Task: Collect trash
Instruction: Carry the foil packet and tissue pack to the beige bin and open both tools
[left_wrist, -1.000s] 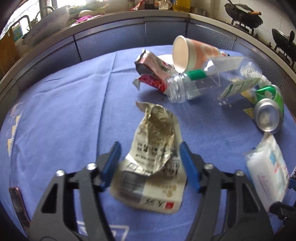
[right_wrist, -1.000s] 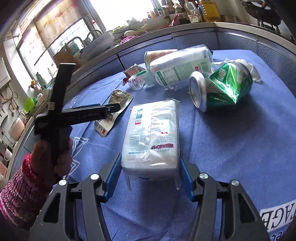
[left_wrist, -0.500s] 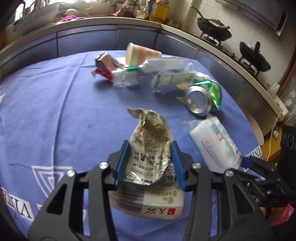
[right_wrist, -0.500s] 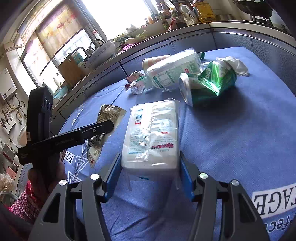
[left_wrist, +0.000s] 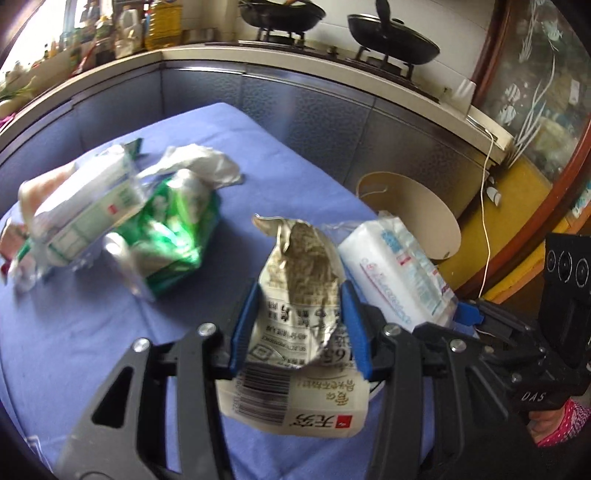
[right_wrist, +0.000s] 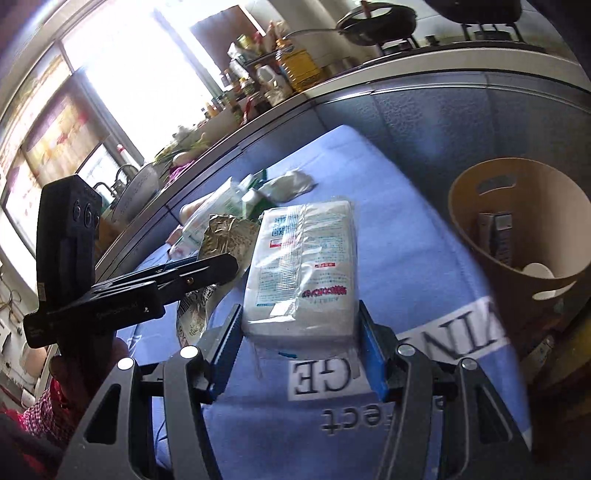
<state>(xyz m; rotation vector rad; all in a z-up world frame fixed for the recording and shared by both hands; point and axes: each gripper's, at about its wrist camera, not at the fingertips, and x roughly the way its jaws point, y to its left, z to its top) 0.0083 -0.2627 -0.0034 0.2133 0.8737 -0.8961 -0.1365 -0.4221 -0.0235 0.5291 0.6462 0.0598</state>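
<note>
My left gripper (left_wrist: 299, 328) is shut on a crumpled foil snack wrapper (left_wrist: 299, 288) with a barcode and holds it above the blue tablecloth (left_wrist: 74, 332). My right gripper (right_wrist: 301, 354) is shut on a white tissue pack (right_wrist: 306, 266) and holds it in the air; that pack also shows in the left wrist view (left_wrist: 395, 269). A beige trash bin (right_wrist: 517, 229) stands beside the table on the right, with a carton inside. It shows in the left wrist view (left_wrist: 417, 206) behind the pack. The left gripper with its wrapper appears in the right wrist view (right_wrist: 221, 266).
On the cloth to the left lie a crushed green can (left_wrist: 173, 236), a clear plastic bottle with a label (left_wrist: 85, 210), a paper cup and a crumpled white tissue (left_wrist: 207, 166). A kitchen counter with woks (left_wrist: 391, 40) runs behind. A glass cabinet (left_wrist: 546, 92) stands right.
Both grippers have swung to the right with their loads lifted off the cloth. The trash bin has come into view. The left jaws closed on the wrapper over the last second.
</note>
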